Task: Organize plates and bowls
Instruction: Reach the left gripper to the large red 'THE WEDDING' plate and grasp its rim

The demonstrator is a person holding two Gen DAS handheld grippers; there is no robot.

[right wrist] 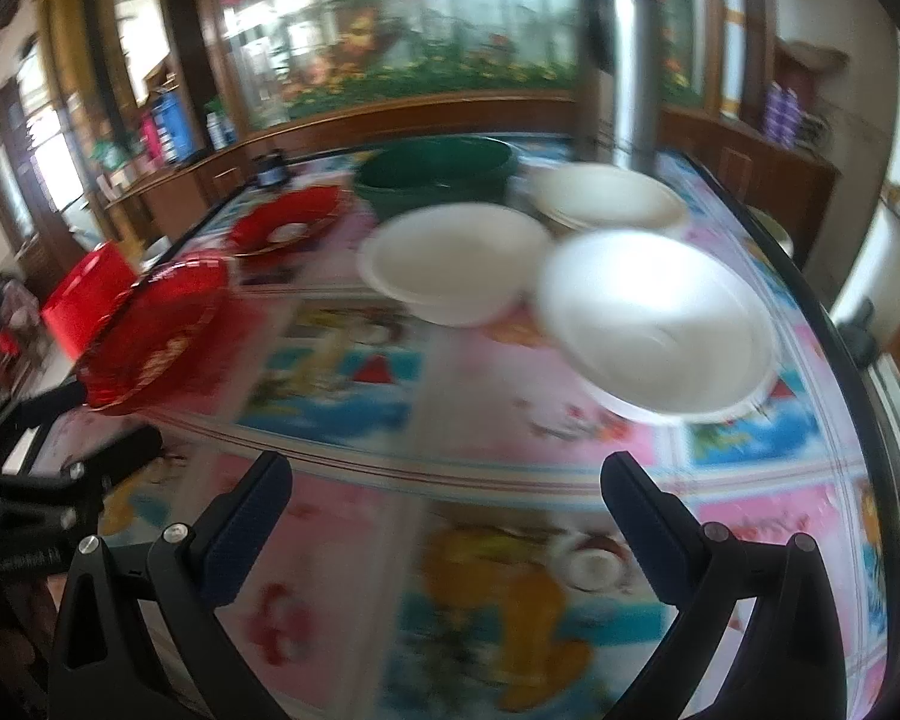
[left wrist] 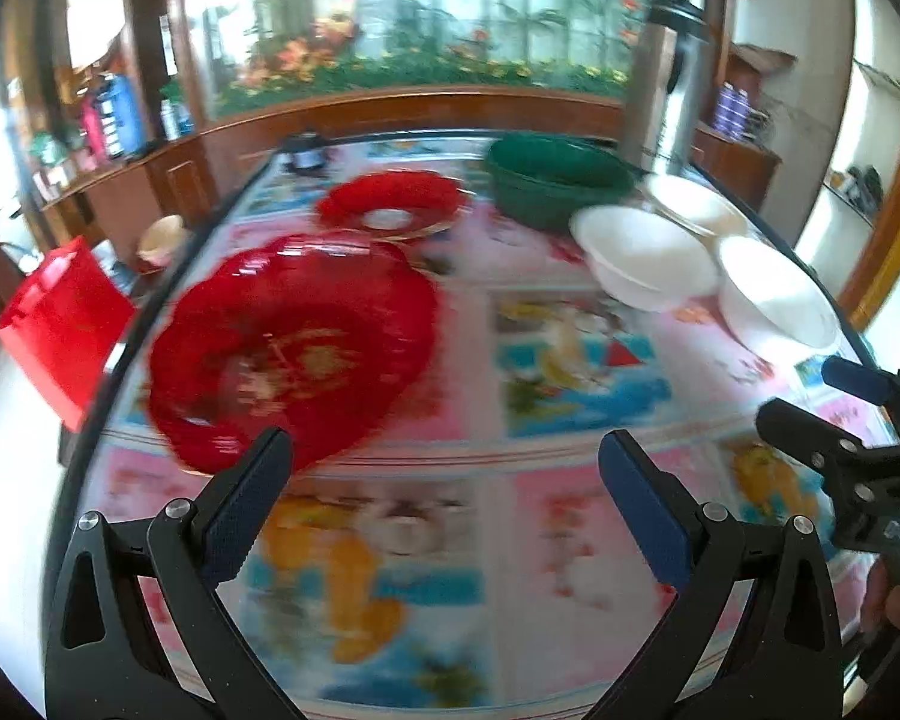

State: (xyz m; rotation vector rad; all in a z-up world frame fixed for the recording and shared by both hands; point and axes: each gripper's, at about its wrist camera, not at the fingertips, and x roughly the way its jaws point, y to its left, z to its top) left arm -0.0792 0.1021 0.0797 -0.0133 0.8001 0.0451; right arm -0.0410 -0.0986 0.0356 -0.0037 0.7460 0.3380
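A large red scalloped plate lies on the table at the left, just beyond my open, empty left gripper. A second red plate lies farther back. Three white bowls stand at the right: a middle one, a near one and a far one. My right gripper is open and empty, short of the near white bowl; the middle bowl and far bowl lie beyond. The right gripper also shows at the right edge of the left wrist view.
A green basket stands at the back of the table, a tall steel thermos behind it. The table has a colourful cartoon cloth under glass. A red box sits off the table's left edge. Wooden cabinets line the back.
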